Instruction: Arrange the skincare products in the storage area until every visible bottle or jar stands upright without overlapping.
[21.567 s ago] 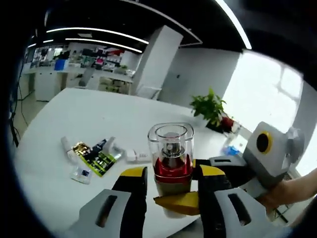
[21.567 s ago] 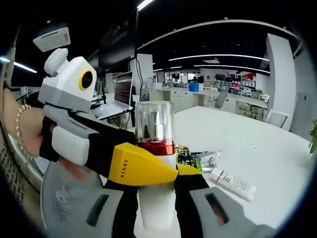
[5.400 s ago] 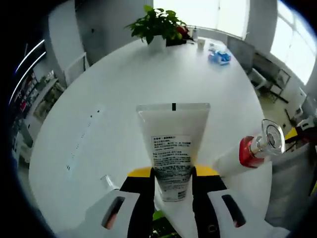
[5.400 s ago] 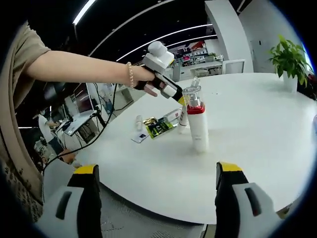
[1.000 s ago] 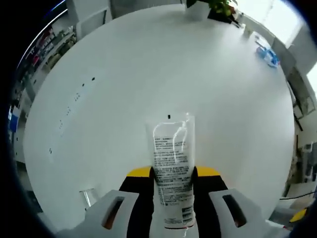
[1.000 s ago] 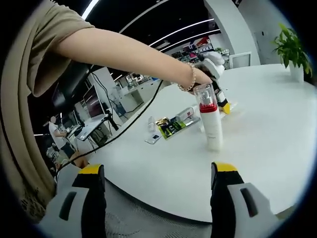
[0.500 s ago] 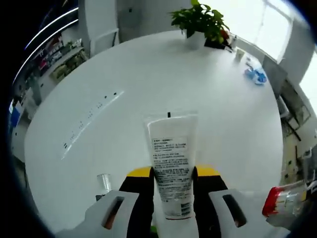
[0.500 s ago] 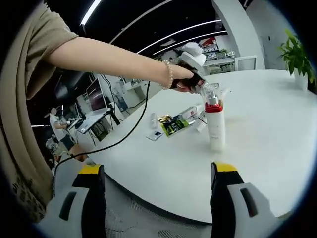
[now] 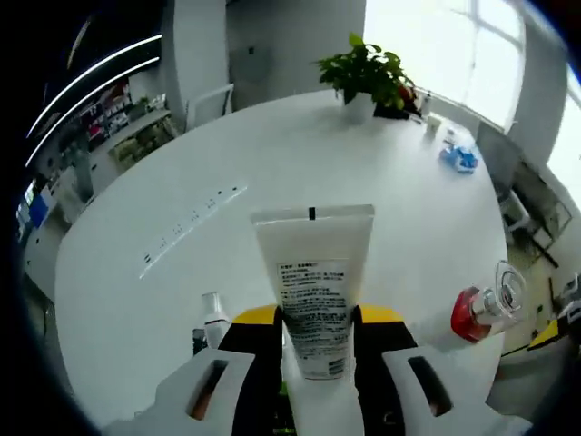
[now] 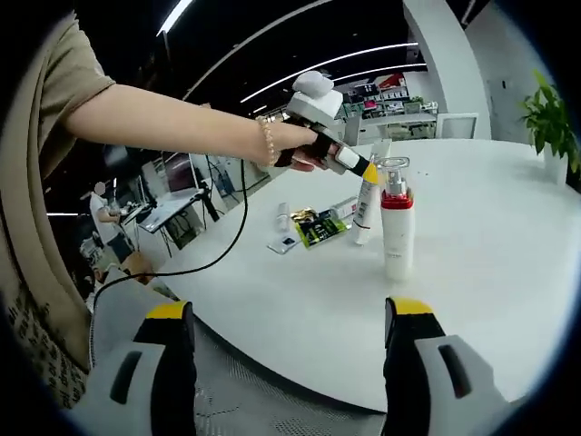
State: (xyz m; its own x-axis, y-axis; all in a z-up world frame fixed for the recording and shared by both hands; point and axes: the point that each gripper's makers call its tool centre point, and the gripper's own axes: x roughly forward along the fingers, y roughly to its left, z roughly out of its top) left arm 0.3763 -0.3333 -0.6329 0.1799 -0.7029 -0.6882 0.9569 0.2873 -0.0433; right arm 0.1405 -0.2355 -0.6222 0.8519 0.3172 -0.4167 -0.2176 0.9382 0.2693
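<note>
Tube (image 9: 313, 282) now carried lower beside pump bottle (image 10: 397, 232), near table (image 10: 508, 245) edge | left gripper (image 9: 313, 331) clamped on tube; right gripper (image 10: 281, 363) apart | soft, light: grip mid-body.

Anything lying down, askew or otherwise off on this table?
Yes. Behind the upright red-collared pump bottle, a green-and-black sachet and a small tube lie flat on the white table. The white tube is clamped in the left tool, not yet stood down.
</note>
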